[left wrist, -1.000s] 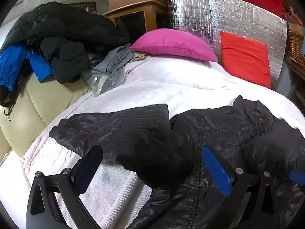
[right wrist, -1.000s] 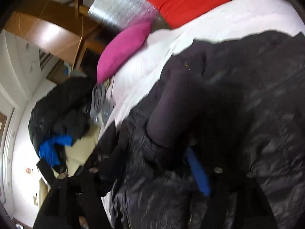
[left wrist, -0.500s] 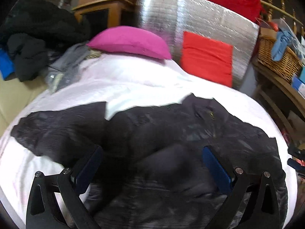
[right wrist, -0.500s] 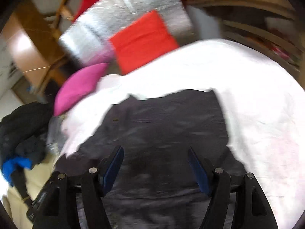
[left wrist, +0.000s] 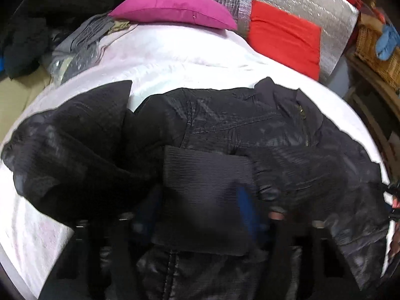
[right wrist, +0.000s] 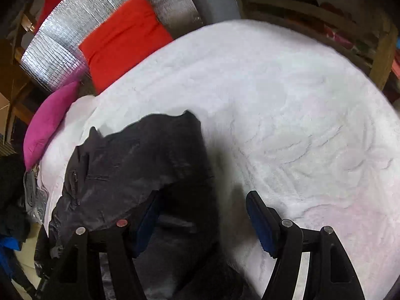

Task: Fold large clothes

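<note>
The black jacket (left wrist: 250, 135) is spread on the white blanket (right wrist: 287, 125). Its ribbed cuff (left wrist: 207, 200) lies between the left gripper (left wrist: 200, 207) fingers — whether it is pinched cannot be told. The right gripper (right wrist: 202, 215) is held wide apart — one finger (right wrist: 147, 220) touches the jacket. The pink pillow (left wrist: 172, 10) sits at the far edge.

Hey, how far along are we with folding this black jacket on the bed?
Early stage. Done: the black jacket lies spread on the white blanket. In hand: the left gripper has the ribbed cuff between its fingers, apparently bringing that sleeve across the body. The right gripper is open at the jacket's edge. Left: the other sleeve and the body folds.
</note>
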{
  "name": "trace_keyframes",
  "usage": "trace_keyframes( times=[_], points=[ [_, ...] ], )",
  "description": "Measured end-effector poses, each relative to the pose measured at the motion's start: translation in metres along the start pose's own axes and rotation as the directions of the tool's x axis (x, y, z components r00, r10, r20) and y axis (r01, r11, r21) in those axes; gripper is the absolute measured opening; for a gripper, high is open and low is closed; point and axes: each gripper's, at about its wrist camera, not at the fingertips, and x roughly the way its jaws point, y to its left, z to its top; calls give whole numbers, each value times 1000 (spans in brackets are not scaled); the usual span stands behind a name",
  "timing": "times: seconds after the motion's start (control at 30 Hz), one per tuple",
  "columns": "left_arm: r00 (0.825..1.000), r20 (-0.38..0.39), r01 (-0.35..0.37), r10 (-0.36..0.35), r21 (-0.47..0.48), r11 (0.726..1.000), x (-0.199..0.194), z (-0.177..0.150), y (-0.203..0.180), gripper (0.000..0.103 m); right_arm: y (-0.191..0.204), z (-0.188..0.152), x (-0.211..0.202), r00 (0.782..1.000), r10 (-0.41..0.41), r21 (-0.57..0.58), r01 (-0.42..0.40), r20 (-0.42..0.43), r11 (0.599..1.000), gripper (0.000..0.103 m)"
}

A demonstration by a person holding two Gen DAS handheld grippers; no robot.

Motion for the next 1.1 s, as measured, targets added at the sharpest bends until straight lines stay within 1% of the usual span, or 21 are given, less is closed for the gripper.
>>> trace_keyframes(
  times=[0.03, 0.07, 0.1, 0.17, 0.27, 0.33, 0.37, 0.43, 0.47, 0.53, 0.63, 0.67, 0.73, 0.77, 0.8, 0.87, 0.93, 0.97, 1.0, 1.07, 1.1],
  points=[
    [1000, 5, -9, 9, 8, 1000, 3, 1, 1, 42, 1, 0, 3, 999, 31, 8, -31, -8, 999, 73],
    [1000, 15, -15, 15, 9, 1000, 2, 2, 1, 28, 2, -1, 7, 998, 65, 15, -65, -21, 998, 68],
    [999, 34, -18, 18, 9, 1000, 1, 2, 1, 15, 6, -3, 10, 997, 77, 11, -76, -24, 997, 51],
    [997, 69, -22, 20, 21, 1000, -7, 3, 1, 11, 16, -6, 11, 999, 35, -39, -36, -9, 999, 39],
    [985, 167, -51, 44, 40, 998, -28, 6, -2, 9, 32, -10, 0, 998, -10, -93, 16, 60, 996, 28],
    [966, 248, -88, 70, 62, 994, -45, 7, -4, 9, 42, -11, -13, 995, -13, -111, 24, 99, 994, 26],
    [961, 261, -116, 94, 72, 991, -48, 7, -5, 9, 44, -12, -15, 993, -18, -119, 31, 117, 992, 25],
    [964, 205, -194, 171, 100, 976, -33, 6, -5, 8, 43, -15, -7, 992, -71, -132, 85, 105, 988, 25],
    [972, 155, -193, 175, 106, 975, -21, 5, -4, 8, 42, -17, -1, 988, -118, -143, 131, 96, 981, 25],
    [987, 41, -161, 158, 109, 981, 2, 1, -2, 9, 47, -20, 7, 982, -168, -176, 181, 88, 968, 26],
    [986, 35, -163, 160, 95, 982, 5, 2, 0, 11, 68, -24, -4, 965, -221, -244, 250, 142, 937, 27],
    [986, 40, -162, 159, 89, 983, 2, 3, 0, 17, 76, -27, -12, 957, -232, -269, 272, 171, 924, 29],
    [990, 56, -136, 133, 60, 989, -4, 5, 1, 46, 83, -32, -23, 947, -237, -287, 294, 216, 912, 29],
    [991, 67, -122, 119, 46, 991, -8, 6, 2, 64, 87, -37, -30, 939, -241, -302, 310, 245, 901, 29],
    [990, 79, -119, 115, 41, 992, -10, 5, 2, 67, 91, -40, -34, 932, -244, -319, 324, 267, 891, 29],
    [982, 119, -152, 144, 62, 986, -13, 6, -5, 67, 101, -45, -42, 909, -252, -348, 367, 333, 863, 30],
    [974, 148, -186, 171, 88, 979, -15, 4, -11, 68, 106, -50, -53, 893, -241, -363, 383, 380, 849, 43],
    [971, 160, -193, 176, 98, 976, -15, 4, -13, 68, 110, -49, -57, 890, -232, -365, 382, 392, 849, 71],
    [971, 163, -192, 174, 104, 976, -15, 4, -15, 68, 113, -49, -61, 885, -217, -366, 379, 412, 850, 80],
    [973, 155, -189, 170, 114, 975, -12, 4, -17, 68, 119, -54, -70, 857, -197, -369, 398, 476, 840, 80],
    [974, 148, -189, 171, 116, 975, -11, 3, -18, 68, 124, -56, -71, 852, -198, -378, 408, 486, 831, 80]
  ],
)
